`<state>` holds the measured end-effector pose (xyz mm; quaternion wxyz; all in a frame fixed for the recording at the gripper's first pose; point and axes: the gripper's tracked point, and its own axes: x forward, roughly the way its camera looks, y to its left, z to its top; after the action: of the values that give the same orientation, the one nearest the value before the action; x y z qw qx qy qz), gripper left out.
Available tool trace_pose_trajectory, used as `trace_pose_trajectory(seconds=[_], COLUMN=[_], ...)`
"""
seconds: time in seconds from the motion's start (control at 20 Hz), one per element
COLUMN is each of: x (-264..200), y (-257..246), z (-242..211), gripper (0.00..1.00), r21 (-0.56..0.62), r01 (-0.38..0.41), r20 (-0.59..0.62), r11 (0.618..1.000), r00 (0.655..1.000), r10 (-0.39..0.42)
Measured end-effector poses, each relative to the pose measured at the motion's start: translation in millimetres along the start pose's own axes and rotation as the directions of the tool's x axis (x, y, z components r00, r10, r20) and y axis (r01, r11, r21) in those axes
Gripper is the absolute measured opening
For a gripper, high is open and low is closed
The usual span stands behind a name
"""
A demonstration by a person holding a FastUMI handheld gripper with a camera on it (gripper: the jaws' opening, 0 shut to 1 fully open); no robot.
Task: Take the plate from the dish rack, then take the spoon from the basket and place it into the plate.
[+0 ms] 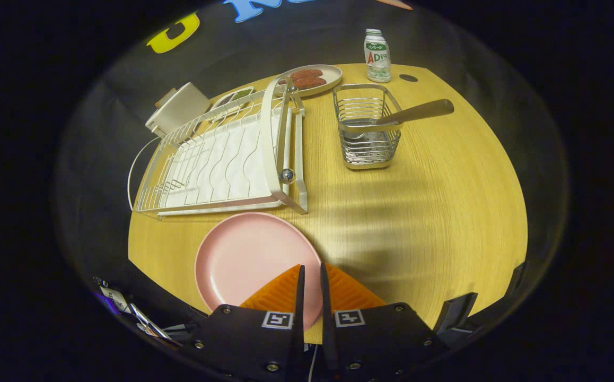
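Nearest, the gripper [311, 273] has its fingers almost together over the near rim of the pink plate [248, 260]; whether they pinch it I cannot tell. Beyond, the plate lies flat on the table [434, 212] before the dish rack [222, 159]. Farther, the spoon [410, 113] leans in the basket [366, 130], handle pointing right, bowl half hidden

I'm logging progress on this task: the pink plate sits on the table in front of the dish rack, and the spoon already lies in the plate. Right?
Not quite. The gripper view shows the spoon in the wire basket, handle leaning over its rim. The pink plate does sit on the table in front of the dish rack, with the gripper nearly shut over its near edge.
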<state>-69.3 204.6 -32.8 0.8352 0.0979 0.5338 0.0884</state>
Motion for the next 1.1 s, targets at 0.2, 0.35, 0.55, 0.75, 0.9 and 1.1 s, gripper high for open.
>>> trace_pose_trajectory(seconds=[0.2, 0.35, 0.55, 0.75, 0.9, 1.1], x=[-8.7, -20.1, -35.6, -52.5, -66.1, -78.0], y=[-5.6, -17.8, -38.9, -55.0, -62.5, -81.9], z=[8.3, 12.3, 19.9, 31.5, 49.5, 67.2], gripper=[0.14, 0.14, 0.14, 0.14, 0.15, 0.16], r21=[-0.020, -0.044, -0.048, -0.041, -0.027, -0.020], r01=[-0.007, 0.014, 0.063, 0.086, 0.079, 0.083], r20=[0.073, 0.135, 0.220, 0.298, 0.404, 0.540], r11=[1.000, 0.999, 0.997, 0.995, 0.996, 0.996], r00=[0.997, 0.991, 0.974, 0.952, 0.913, 0.840], r10=[0.009, -0.008, -0.051, -0.070, -0.062, -0.059])
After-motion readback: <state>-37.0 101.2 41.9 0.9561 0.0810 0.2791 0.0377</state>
